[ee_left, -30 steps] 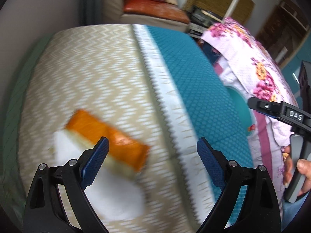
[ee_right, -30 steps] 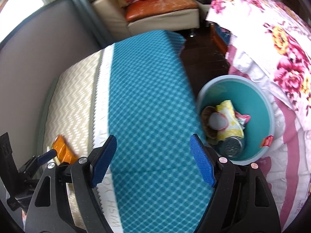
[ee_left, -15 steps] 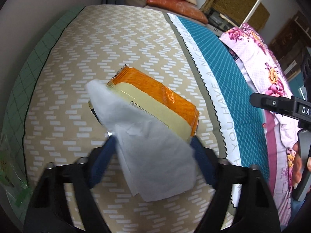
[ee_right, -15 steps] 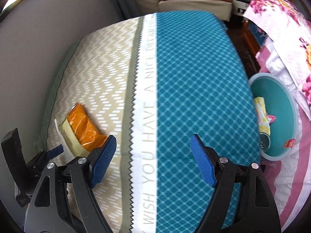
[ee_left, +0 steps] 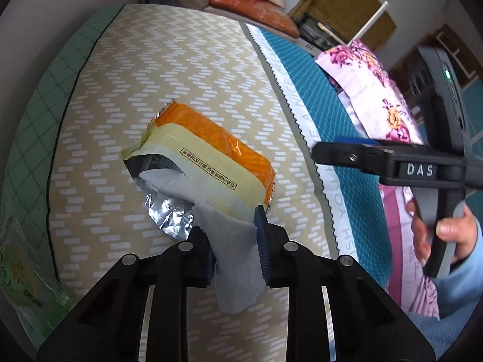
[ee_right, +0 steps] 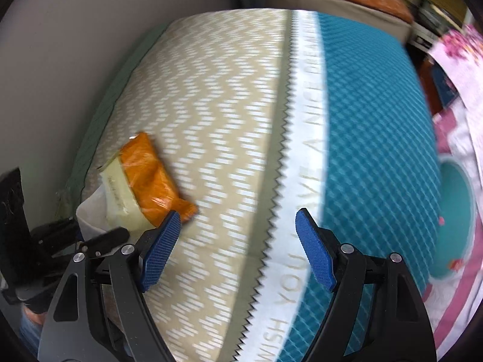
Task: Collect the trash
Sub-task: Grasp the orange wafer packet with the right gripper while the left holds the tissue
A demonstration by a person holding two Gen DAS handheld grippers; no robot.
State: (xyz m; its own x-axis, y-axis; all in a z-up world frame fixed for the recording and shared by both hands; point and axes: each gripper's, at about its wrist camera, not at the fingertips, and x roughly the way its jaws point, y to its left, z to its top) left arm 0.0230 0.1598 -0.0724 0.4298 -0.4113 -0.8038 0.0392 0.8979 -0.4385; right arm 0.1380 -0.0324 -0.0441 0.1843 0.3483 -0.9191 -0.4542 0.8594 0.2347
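Left wrist view. The left claw (ee_left: 234, 249) points down at a bed (ee_left: 157, 69) covered in a beige zigzag print. Its jaws have just been closing and now pinch a sheet of white tissue (ee_left: 237, 258) between the blue pads (ee_left: 261, 242); the tissue's free end hangs out below the pads. The tissue runs up into the torn, foil-lined end of an orange and cream snack wrapper (ee_left: 208, 163), which lies on the beige zone just ahead of the claw, long axis slanting from upper left to lower right. One pad tip sits right at the wrapper's near corner; whether it presses the wrapper as well I cannot tell. To the right, a white lettered band (ee_left: 302, 120) divides beige from a teal diamond print. The right claw's body, marked DAS, crosses the right edge, held by a hand (ee_left: 434, 235) in a light blue sleeve. A floral quilt (ee_left: 371, 90) lies beyond the teal side. A green-printed plastic bag (ee_left: 21, 274) sits at lower left.

Right wrist view (blurred). The right claw (ee_right: 238, 249) stands wide apart, nothing between its pads, over the white band and beige print. The wrapper (ee_right: 145, 178) lies left of it, just beyond the left pad tip. The left claw (ee_right: 90, 235) shows at lower left, at the wrapper's near end. A teal bin (ee_right: 452, 226) sits past the bed's right edge.
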